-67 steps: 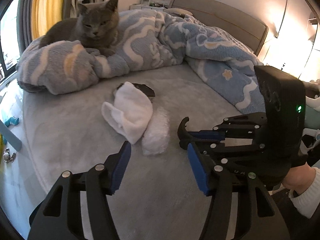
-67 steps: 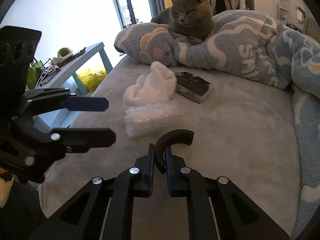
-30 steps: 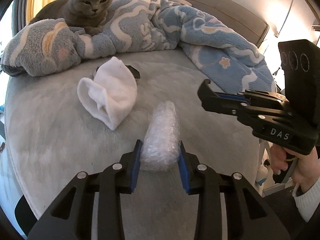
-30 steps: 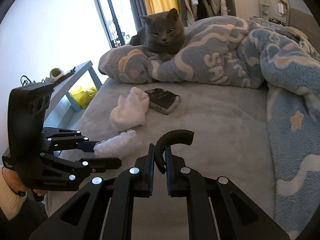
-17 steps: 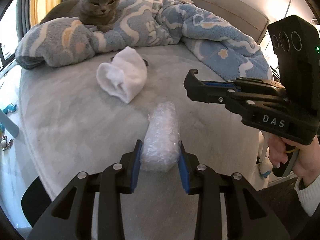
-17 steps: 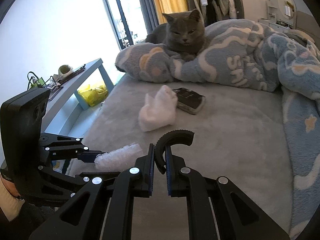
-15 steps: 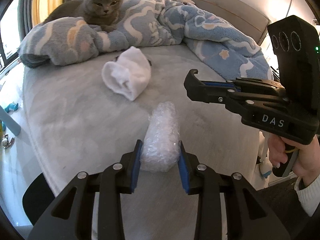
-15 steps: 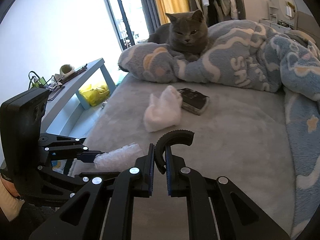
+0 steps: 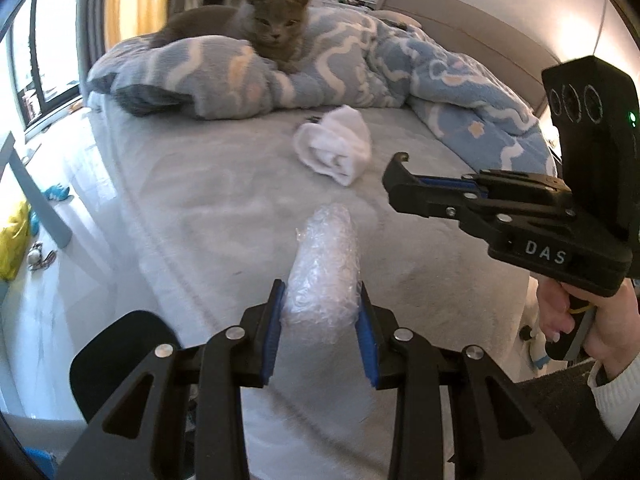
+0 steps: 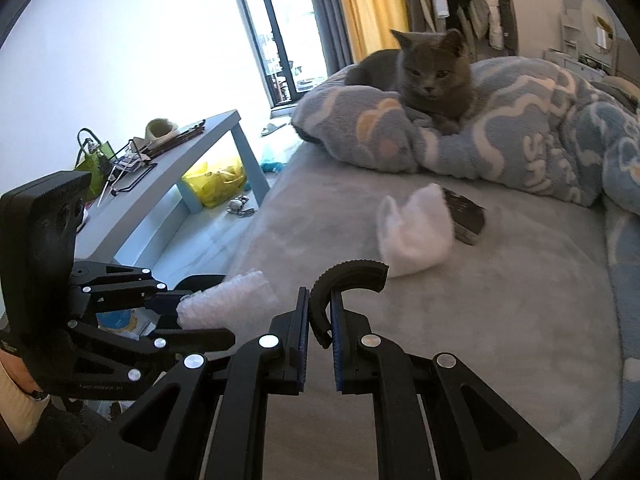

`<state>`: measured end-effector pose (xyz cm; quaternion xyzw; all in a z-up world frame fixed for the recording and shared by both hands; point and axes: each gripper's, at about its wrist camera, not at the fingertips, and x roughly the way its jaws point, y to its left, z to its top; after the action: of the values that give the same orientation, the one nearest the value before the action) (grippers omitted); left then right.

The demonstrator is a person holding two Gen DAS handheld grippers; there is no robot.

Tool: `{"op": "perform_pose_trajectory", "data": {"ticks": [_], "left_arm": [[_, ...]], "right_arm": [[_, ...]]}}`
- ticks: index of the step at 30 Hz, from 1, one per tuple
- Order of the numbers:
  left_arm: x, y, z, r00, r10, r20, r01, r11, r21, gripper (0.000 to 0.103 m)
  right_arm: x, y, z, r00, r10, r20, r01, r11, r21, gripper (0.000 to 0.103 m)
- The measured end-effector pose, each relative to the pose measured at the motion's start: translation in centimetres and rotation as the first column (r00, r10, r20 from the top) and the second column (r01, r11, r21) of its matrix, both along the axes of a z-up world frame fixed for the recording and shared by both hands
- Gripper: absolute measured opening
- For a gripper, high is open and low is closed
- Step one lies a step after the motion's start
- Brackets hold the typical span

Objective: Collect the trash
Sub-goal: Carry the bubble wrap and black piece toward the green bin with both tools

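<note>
My left gripper (image 9: 320, 320) is shut on a roll of clear bubble wrap (image 9: 326, 268) and holds it above the near edge of the grey bed (image 9: 224, 200). The roll also shows in the right wrist view (image 10: 228, 304), in the left gripper (image 10: 200, 320). My right gripper (image 10: 320, 328) is shut on a black curved plastic piece (image 10: 344, 280); it shows from the side in the left wrist view (image 9: 400, 176). A white sock (image 9: 336, 148) lies further back on the bed (image 10: 500, 300), shown as sock (image 10: 416, 232).
A grey cat (image 10: 428, 76) lies on a blue patterned blanket (image 9: 360, 68) at the back. A dark flat object (image 10: 466, 216) lies by the sock. A blue-grey side table (image 10: 168, 168) with clutter, a yellow bag (image 10: 212, 184) and a black round object (image 9: 120, 352) are left of the bed.
My left gripper closed on the bubble wrap, lifted it and drew back toward the bed's left edge. Both views have swung left; the right gripper stays shut on the black piece.
</note>
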<state>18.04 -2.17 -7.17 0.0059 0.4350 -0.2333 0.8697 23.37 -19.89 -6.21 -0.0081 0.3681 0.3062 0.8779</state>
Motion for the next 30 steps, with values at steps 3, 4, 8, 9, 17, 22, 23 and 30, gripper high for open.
{"op": "perform_pose_trajectory", "data": {"ticks": [3,4,8,9,17,22,23,30], "left_arm": [[-0.2,1.8,0.1,0.999,0.038,0.008,-0.038,0.999,-0.010,0.036],[-0.2,2.2,0.1,0.999,0.049,0.009,-0.049,0.999,-0.010,0.036],[-0.4,4.1,-0.2,0.996,0.088,0.007,-0.088,0.996,-0.005,0.036],[-0.4,4.8,-0.3,0.995,0.100,0.002,-0.100,0.995,-0.002,0.036],[-0.6,9.3,-1.9,0.985,0.170,-0.036,-0.168,0.985,0.045,0.036],[-0.8,12.1,-2.6,0.973,0.223,-0.052,-0.219,0.973,0.071,0.036],[-0.8,12.7,-2.9,0.971,0.232,-0.061,-0.228,0.971,0.074,0.036],[-0.8,15.8,-5.3,0.954,0.273,-0.121,-0.263,0.960,0.092,0.036]], "right_arm": [[-0.3,1.7,0.4,1.000,0.025,0.007,-0.025,1.000,0.003,0.010],[-0.3,2.2,0.5,0.999,0.032,0.009,-0.032,0.999,0.003,0.010],[-0.6,4.3,0.8,0.998,0.060,0.011,-0.060,0.998,0.000,0.010],[-0.6,4.9,0.9,0.998,0.069,0.012,-0.069,0.998,-0.001,0.010],[-0.9,8.9,1.3,0.993,0.114,0.012,-0.114,0.993,-0.004,0.010],[-1.1,11.2,1.3,0.989,0.144,0.009,-0.144,0.990,-0.008,0.010],[-1.2,11.6,1.2,0.989,0.150,0.008,-0.150,0.989,-0.009,0.010],[-1.5,14.7,1.0,0.982,0.187,-0.003,-0.187,0.982,-0.011,0.010]]}}
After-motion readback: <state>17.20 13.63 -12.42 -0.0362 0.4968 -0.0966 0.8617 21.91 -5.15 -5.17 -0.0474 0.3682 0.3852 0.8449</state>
